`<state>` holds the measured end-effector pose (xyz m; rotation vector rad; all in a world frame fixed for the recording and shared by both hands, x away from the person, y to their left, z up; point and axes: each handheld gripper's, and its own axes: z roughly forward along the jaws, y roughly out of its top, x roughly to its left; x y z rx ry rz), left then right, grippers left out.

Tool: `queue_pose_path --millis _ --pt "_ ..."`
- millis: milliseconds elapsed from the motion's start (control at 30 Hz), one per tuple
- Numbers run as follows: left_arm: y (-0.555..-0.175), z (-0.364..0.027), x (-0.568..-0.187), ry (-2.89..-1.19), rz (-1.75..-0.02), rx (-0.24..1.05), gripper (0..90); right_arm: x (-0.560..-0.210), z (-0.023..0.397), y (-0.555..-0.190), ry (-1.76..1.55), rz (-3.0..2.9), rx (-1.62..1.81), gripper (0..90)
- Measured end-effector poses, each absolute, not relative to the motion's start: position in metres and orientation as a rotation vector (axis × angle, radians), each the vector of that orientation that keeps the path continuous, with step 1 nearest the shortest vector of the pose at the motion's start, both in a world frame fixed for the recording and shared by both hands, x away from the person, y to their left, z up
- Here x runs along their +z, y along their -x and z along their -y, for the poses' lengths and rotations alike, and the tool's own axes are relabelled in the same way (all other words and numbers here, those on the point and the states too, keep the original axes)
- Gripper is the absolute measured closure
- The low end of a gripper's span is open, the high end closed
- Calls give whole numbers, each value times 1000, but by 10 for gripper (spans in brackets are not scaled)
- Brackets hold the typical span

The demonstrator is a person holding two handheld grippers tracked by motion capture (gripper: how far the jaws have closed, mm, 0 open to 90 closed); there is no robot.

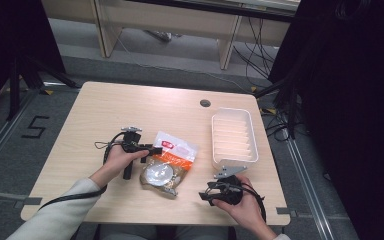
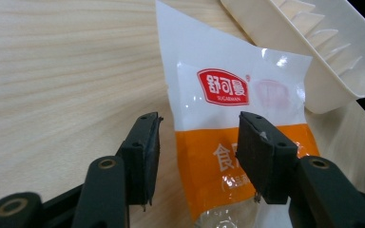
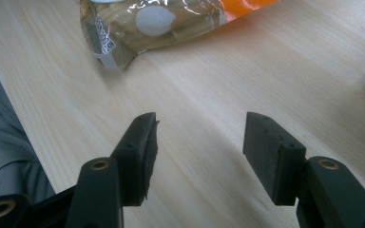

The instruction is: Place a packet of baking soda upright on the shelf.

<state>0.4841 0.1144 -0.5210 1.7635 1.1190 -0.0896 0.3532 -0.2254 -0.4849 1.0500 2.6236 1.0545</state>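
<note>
Work looks early: the snack bag (image 1: 169, 162) lies flat on the table (image 1: 105, 110), nearer the front edge than the back, about mid-width, and the white tray (image 1: 234, 136) near the right edge is empty. If the bag is meant for that tray, nothing is moved yet; grasp, lift and placing are all left.

Left gripper (image 1: 152, 149) sits at the bag's left side. In the left gripper view its jaws stand apart, one on each side of the bag's orange band (image 2: 204, 166), not closed on it; whether the pads touch the film I can't tell, prob. just above it. Right gripper (image 1: 203, 196) is near the front-right corner, jaws spread wide over bare wood, holding nothing, bag well apart from it.

Materials: bag is thin glossy plastic film, crinkly, white top w/ red logo (image 2: 223, 87), orange middle, clear bottom (image 3: 171, 19) showing pale brownish contents w/ a round white patch. Flat pillow shape, sealed ends. Tray is hard cream plastic, rectangular w/ rounded corners, ribbed floor. Table is light wood-grain laminate, smooth, w/ a round cable hole (image 1: 205, 103) toward the back edge. Jaw pads are matte black, blocky.
</note>
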Motion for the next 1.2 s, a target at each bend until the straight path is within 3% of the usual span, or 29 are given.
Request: queue_pose_path --millis 533,800,900,1200 --pt "-481 -110 -524 -1791 -1078 -92 605 -484 225 -352 -1060 -2653 1023 465" --pt "-476 -108 -518 -1857 -967 -10 759 -483 225 -352 -1041 -2658 993 470" --pt "-473 -108 -517 -1853 -955 22 878 -483 225 -352 -1039 -2656 989 468" --pt "-465 -110 -506 -1801 -917 9 892 -487 225 -353 -1010 -2606 1026 462"
